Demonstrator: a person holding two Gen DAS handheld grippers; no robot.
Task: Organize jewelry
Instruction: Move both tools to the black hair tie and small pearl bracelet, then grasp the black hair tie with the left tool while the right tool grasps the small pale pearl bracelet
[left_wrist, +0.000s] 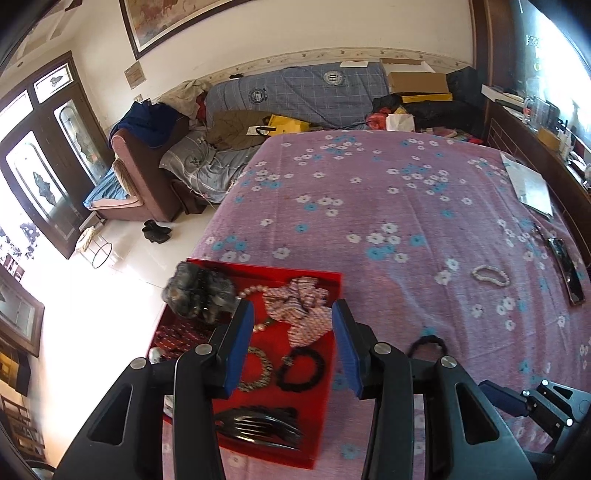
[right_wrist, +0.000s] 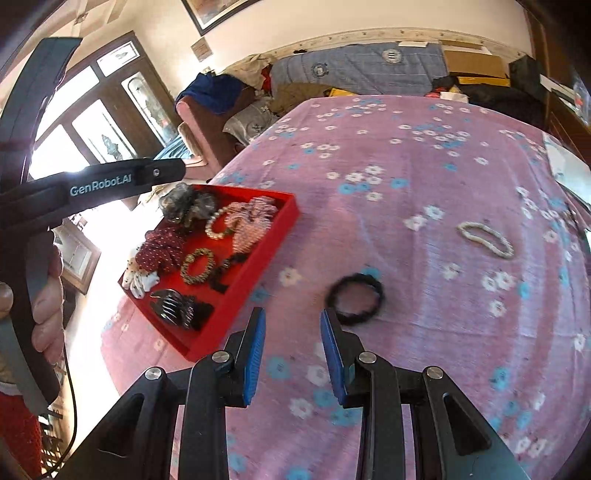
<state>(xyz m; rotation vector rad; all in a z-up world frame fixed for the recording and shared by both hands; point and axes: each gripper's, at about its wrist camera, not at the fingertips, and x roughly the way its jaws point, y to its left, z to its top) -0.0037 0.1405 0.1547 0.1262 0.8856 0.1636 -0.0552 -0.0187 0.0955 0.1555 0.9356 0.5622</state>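
Note:
A red tray (left_wrist: 325, 280) (right_wrist: 258, 254) lies on the pink flowered bedspread and holds scrunchies, bracelets, a pearl strand and a black hair claw (right_wrist: 173, 306). My left gripper (left_wrist: 293, 317) is open and empty above the tray, over a pink striped scrunchie (left_wrist: 299, 314). A black hair tie (right_wrist: 354, 297) (left_wrist: 428, 345) lies on the bedspread just right of the tray. My right gripper (right_wrist: 293, 319) is open and empty, just left of and short of the tie. A white bead bracelet (right_wrist: 485, 238) (left_wrist: 491, 275) lies farther right.
A black flat object (left_wrist: 567, 275) and a white paper (left_wrist: 530, 188) lie near the bed's right edge by a wooden headboard. A cluttered sofa (left_wrist: 295, 96) stands beyond the bed. The floor drops off left of the tray.

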